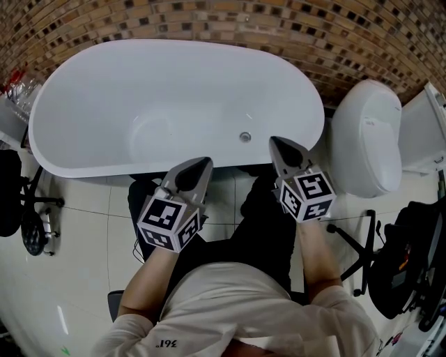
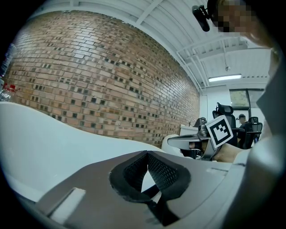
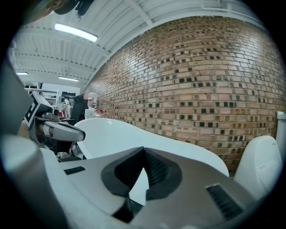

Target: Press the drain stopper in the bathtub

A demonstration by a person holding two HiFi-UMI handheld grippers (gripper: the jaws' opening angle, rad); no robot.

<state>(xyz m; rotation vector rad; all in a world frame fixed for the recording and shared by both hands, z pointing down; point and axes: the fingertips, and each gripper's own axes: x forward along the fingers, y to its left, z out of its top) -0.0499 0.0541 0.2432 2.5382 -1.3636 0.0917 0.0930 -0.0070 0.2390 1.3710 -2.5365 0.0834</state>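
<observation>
The white bathtub (image 1: 139, 84) is seen from above, and a person (image 1: 230, 293) stands at its near side. The drain stopper (image 1: 244, 137) is a small round thing on the bottom of the bathtub, close to the near wall.

The left gripper (image 1: 204, 162) points at the bathtub, and its tip shows over the near rim. Its two fingers are pressed together at the tip, and there is nothing between them. The right gripper (image 1: 274, 141) also has its tip over the near rim. Its fingers are closed tight too, and it has hold of nothing.

The drain stopper lies between the two tips, a bit farther into the bathtub. It is nearer to the right gripper than to the left one. Neither gripper touches it.

A toilet (image 1: 366, 136) stands just beside the right end of the bathtub. A brick wall (image 1: 244, 21) runs behind the bathtub.
</observation>
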